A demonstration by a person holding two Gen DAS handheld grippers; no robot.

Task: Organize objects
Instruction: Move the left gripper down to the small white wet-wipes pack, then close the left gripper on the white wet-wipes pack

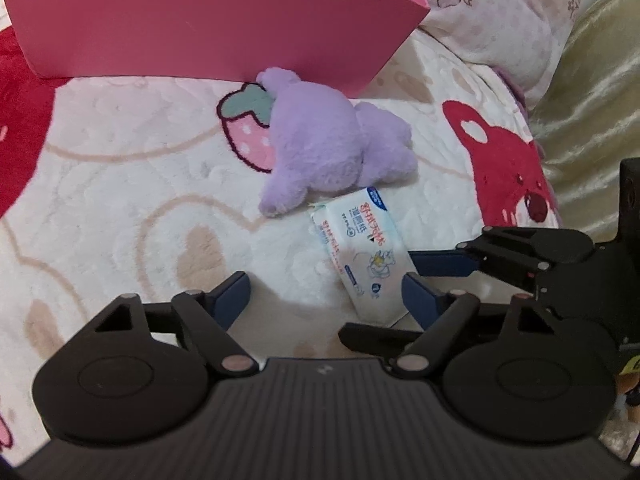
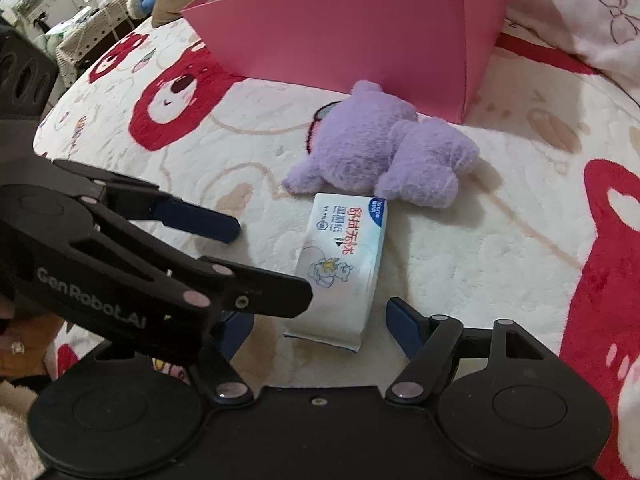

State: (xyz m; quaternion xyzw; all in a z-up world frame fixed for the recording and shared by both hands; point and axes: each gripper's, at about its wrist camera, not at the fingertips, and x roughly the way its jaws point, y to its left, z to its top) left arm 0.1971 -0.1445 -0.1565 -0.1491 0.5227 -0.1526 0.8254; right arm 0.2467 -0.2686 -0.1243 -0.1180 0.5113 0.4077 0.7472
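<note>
A white pack of wet wipes (image 2: 342,268) lies flat on the bed's patterned blanket (image 2: 460,264), its far end touching a lilac plush toy (image 2: 384,152) that rests face down just in front of an open pink box (image 2: 340,40).

The right tool (image 2: 316,320) sits low over the pack's near end with its jaws released. One blue finger (image 2: 404,328) stands just beside the pack's right edge; the other is largely hidden behind the left tool's black arm, so the pads do not visibly press on the pack.

The left tool (image 1: 320,300) is also released and holds nothing. Its right finger is close against the pack's lower edge and its left finger (image 1: 232,296) is over bare blanket. The right tool's dark linkage crosses the right side of that view.

The step in hand appears to be the pick-up of the wipes, the object nearest both tools, with the box the likely destination.

The next move seems to call for one tool to straddle the pack across its narrow width and close squarely. The other should keep clear, since the two tools crowd the same spot. The soft blanket may let the pack sink or tilt, and lifting it could nudge the plush toy.
</note>
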